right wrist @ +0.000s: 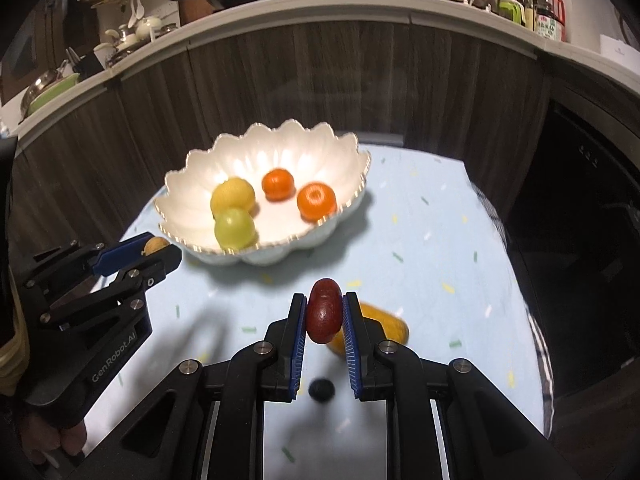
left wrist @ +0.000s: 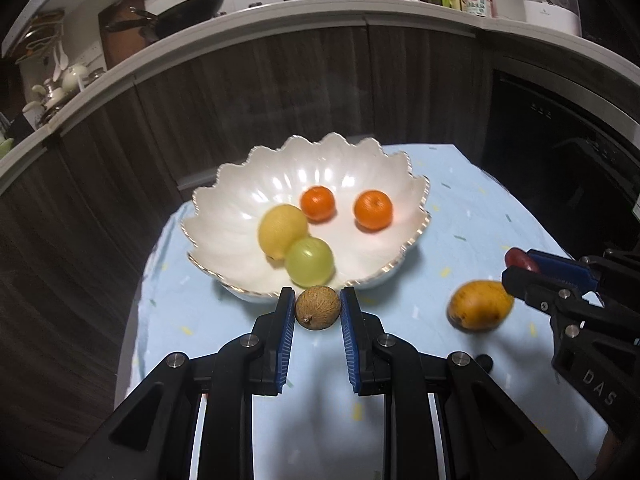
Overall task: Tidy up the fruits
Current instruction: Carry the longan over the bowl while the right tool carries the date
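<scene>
A: Left wrist view check. What is the left claw (left wrist: 318,308) gripping?

B: It is clamping a round brown fruit (left wrist: 318,308) between its blue pads (left wrist: 287,340), just in front of the near rim of the white scalloped bowl (left wrist: 224,200). The fruit is sitting clear above the blue cloth of the desk (left wrist: 460,184).

A: Bowl contents?

B: A lemon (left wrist: 282,230) and a green fruit (left wrist: 309,261) are touching at the bowl's 7 o'clock side. Two tangerines are lying toward 12 and 2 o'clock, one (left wrist: 318,203) beside the lemon, the other (left wrist: 373,209) apart from it.

A: Right wrist view. State of the right claw (right wrist: 325,316)?

B: It is pinching a dark red oval fruit (right wrist: 325,316), which is standing upright between the pads.

A: What is lying loose on the desk?

B: A yellow-orange mango-like fruit (right wrist: 390,326) is resting on the cloth at 4 o'clock from the bowl, partly hidden behind the right finger (right wrist: 352,344). A small dark round thing (right wrist: 321,390) is showing below the claw, too blurred to identify.

A: Anything else?

B: A person's hand (right wrist: 60,440) is holding the left unit at 8 o'clock in the right wrist view.
</scene>
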`<state>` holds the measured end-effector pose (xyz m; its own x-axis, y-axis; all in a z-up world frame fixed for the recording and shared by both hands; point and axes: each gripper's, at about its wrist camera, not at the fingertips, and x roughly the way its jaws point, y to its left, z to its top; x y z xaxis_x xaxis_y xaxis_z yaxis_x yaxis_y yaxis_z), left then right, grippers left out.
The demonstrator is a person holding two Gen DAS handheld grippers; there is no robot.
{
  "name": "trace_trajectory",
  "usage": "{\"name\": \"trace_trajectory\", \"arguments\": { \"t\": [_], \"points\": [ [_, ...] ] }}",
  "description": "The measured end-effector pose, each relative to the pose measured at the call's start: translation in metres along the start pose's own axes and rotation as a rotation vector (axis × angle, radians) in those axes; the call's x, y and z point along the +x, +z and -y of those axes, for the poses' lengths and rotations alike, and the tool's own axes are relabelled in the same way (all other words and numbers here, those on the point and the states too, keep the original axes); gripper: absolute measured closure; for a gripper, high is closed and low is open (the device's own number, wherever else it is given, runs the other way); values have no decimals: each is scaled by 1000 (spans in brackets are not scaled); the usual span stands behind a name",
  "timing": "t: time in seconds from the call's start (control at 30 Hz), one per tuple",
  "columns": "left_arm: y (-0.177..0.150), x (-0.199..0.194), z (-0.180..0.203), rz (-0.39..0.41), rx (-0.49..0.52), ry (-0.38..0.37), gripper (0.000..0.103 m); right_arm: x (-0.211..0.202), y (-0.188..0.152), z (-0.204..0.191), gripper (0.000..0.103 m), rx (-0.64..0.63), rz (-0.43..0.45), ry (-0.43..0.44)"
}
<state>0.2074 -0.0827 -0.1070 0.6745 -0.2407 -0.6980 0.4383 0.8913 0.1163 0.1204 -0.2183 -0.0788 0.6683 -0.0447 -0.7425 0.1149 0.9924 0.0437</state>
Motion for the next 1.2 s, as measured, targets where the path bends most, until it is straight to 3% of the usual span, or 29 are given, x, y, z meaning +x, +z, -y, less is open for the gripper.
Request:
{"name": "trace_trajectory", "arguments": {
  "t": [0.8,1.2],
  "points": [
    [39,43,-48,21,-73,61,80,56,70,-13,84,-49,36,67],
    [45,71,-58,-9,-93,73,80,85,82,-17,84,-62,4,90]
  ]
}}
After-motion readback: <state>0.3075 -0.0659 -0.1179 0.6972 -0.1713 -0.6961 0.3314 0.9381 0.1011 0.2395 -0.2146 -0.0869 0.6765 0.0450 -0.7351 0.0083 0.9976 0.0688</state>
